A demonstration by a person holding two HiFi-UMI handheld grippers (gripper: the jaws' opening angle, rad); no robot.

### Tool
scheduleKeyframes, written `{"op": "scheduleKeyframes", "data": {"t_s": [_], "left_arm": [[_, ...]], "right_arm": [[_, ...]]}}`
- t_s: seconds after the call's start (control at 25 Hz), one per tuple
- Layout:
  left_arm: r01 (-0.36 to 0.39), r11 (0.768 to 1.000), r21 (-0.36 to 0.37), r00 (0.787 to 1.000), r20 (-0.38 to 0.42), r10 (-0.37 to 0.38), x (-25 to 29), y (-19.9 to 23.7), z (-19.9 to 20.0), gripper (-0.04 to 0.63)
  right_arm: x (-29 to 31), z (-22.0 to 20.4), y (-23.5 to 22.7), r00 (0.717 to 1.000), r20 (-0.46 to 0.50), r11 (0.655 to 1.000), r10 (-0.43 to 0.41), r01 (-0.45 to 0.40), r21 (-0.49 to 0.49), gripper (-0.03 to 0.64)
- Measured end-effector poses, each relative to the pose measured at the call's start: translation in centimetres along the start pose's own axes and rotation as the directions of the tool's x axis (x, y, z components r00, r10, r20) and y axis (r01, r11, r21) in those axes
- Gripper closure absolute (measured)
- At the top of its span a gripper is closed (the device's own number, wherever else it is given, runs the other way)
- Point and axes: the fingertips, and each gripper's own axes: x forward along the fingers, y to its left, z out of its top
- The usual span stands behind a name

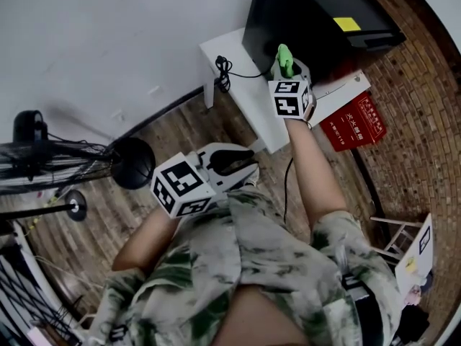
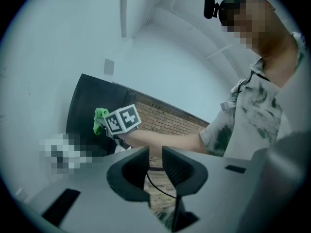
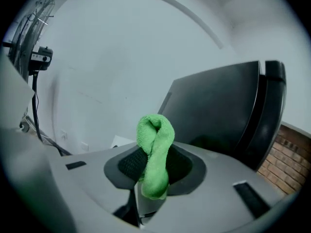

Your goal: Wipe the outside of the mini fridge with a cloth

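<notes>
The black mini fridge [image 1: 310,20] stands on a low white stand [image 1: 234,63] against the wall. My right gripper [image 1: 287,67] is at the fridge's lower front edge, shut on a folded green cloth [image 1: 284,55]. In the right gripper view the cloth [image 3: 155,135] sticks up from my right gripper [image 3: 155,164], with the fridge's dark side [image 3: 218,110] just beyond. My left gripper [image 1: 241,161] hangs back near the person's chest. In its own view my left gripper [image 2: 155,152] shows a narrow gap and holds nothing, and the fridge [image 2: 82,110] and the cloth [image 2: 100,118] lie ahead.
A black cable [image 1: 225,69] loops over the stand's left end. A red box [image 1: 353,125] leans beside the stand, against a brick wall [image 1: 414,99]. A fan on a stand [image 1: 43,157] and a black round base [image 1: 135,163] occupy the wooden floor at left.
</notes>
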Motion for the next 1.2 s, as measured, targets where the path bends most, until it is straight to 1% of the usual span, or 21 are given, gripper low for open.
{"op": "scheduleKeyframes", "data": {"t_s": [0.12,0.28,0.4,0.48,0.6,0.88,1.2], "left_arm": [[0.002,1.0,0.007,1.0,0.009,-0.002,-0.1,-0.2,0.3,0.505],[0.0,1.0,0.009,1.0,0.021,0.0,-0.5,-0.3,0.5,0.505],[-0.003,1.0,0.004,1.0,0.026,0.003,-0.6,-0.3,0.4,0.505],[-0.004,1.0,0.001,1.0,0.029,0.004,-0.7,-0.3,0.4,0.505],[-0.011,1.0,0.002,0.999,0.031,0.011,-0.9,-0.2,0.3,0.505],[-0.039,0.999,-0.003,0.999,0.032,0.039,-1.8,0.5,0.3,0.505],[-0.064,0.998,-0.018,0.998,0.019,0.064,-2.0,1.1,-0.3,0.505]], "right_arm": [[-1.4,4.7,-1.4,0.995,0.09,0.999,-0.032,0.031,0.016,0.499],[-2.7,10.4,-4.1,0.978,0.186,0.995,-0.098,0.095,0.023,0.499],[-2.9,13.6,-6.4,0.961,0.229,0.988,-0.156,0.149,0.046,0.499],[-2.6,14.6,-7.4,0.954,0.236,0.982,-0.186,0.176,0.063,0.499],[-1.6,14.3,-7.7,0.955,0.217,0.979,-0.203,0.192,0.074,0.499],[0.8,10.8,-6.6,0.968,0.158,0.98,-0.196,0.188,0.067,0.499],[4.0,4.9,-3.3,0.988,0.064,0.99,-0.138,0.135,0.042,0.499]]}}
